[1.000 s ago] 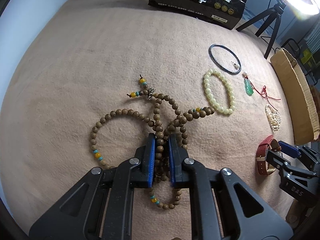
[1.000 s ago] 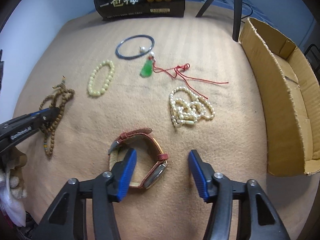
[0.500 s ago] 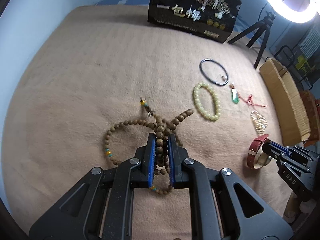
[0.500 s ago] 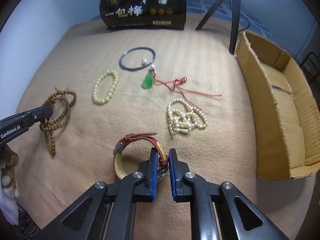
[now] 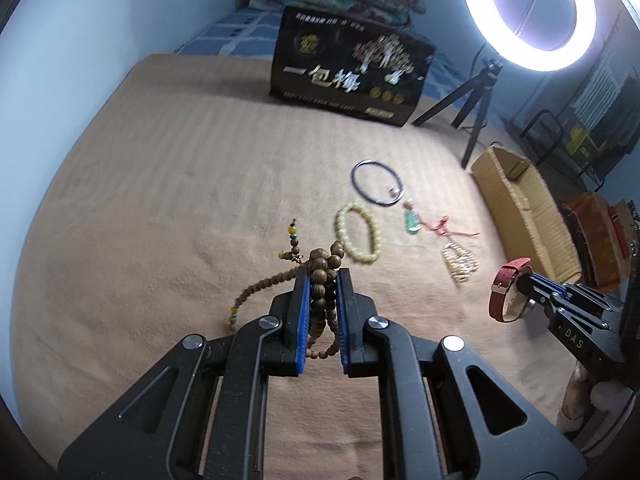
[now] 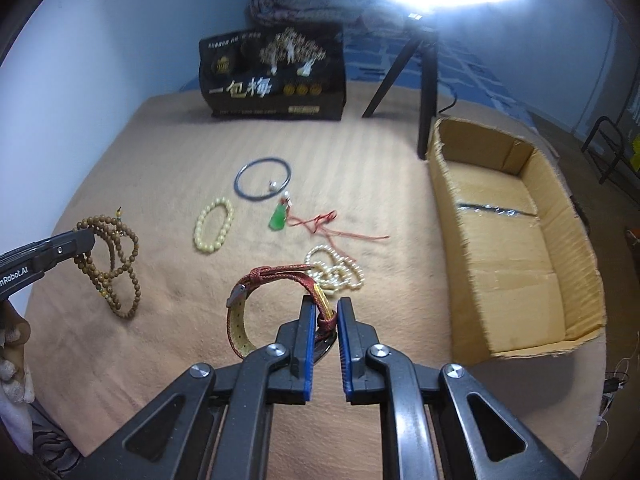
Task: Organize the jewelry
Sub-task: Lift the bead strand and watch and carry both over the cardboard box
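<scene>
At lower centre of the left wrist view, the left gripper (image 5: 323, 280) pinches a long strand of brown wooden prayer beads (image 5: 320, 276) between its blue-padded fingers (image 5: 303, 300), which are drawn nearly together; loops of the strand hang clear of the tan blanket (image 5: 180, 200). At lower centre of the right wrist view, the right gripper (image 6: 324, 312) clamps the red leather-strap wristwatch (image 6: 280, 276), its narrow gap filled by the strap, the band looping out to the left. Lying on the blanket mid-frame are a pale yellow bead bracelet (image 6: 214, 225), a dark thin bangle (image 6: 262, 178), a green pendant on red cord (image 6: 279, 220) and a heap of white pearls (image 6: 336, 270). An open cardboard box (image 6: 516, 264) sits at right.
</scene>
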A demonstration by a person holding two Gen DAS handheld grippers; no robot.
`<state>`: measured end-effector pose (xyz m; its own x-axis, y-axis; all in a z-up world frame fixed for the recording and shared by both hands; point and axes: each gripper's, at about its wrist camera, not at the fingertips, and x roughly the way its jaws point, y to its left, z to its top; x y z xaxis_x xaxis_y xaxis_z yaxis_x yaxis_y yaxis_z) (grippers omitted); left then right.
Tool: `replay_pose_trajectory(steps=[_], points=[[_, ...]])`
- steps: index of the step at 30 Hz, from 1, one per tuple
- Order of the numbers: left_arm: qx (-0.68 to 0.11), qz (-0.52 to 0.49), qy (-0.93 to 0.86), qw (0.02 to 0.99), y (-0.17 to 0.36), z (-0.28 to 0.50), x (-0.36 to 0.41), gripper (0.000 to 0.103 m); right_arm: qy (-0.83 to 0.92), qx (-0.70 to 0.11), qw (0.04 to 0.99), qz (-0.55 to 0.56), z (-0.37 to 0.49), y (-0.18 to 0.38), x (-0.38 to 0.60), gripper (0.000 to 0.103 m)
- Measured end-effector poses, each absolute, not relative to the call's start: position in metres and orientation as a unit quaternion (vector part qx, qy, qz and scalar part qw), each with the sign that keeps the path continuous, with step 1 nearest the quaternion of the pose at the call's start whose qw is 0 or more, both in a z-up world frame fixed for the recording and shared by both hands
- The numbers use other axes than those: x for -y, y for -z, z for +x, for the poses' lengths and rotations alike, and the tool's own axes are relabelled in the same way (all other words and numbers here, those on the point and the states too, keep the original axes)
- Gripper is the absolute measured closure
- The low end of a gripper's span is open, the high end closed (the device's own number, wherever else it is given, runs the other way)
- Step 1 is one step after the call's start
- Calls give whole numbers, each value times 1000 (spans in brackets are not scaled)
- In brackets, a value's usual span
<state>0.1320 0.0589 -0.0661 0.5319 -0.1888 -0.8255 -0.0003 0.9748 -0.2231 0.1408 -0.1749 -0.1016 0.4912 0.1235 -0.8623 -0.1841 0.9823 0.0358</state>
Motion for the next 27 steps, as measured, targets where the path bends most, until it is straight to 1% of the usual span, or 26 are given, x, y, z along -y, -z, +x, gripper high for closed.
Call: replay_pose_trajectory(steps=[6,15,22,27], points=[[-457,-94,77,881,38,131,-44,93,-72,-475,877,-11,140,78,205,95],[-409,-87,136,898,-18,137,3,93,-26,-450,892,22,144,47,264,95],[-389,-78,180,900,-37,150,55,93,15,-437,898,50,146,34,315,95],[-381,-76,212,896,-45,162,97,93,40,-436,898,52,148,34,342,95]])
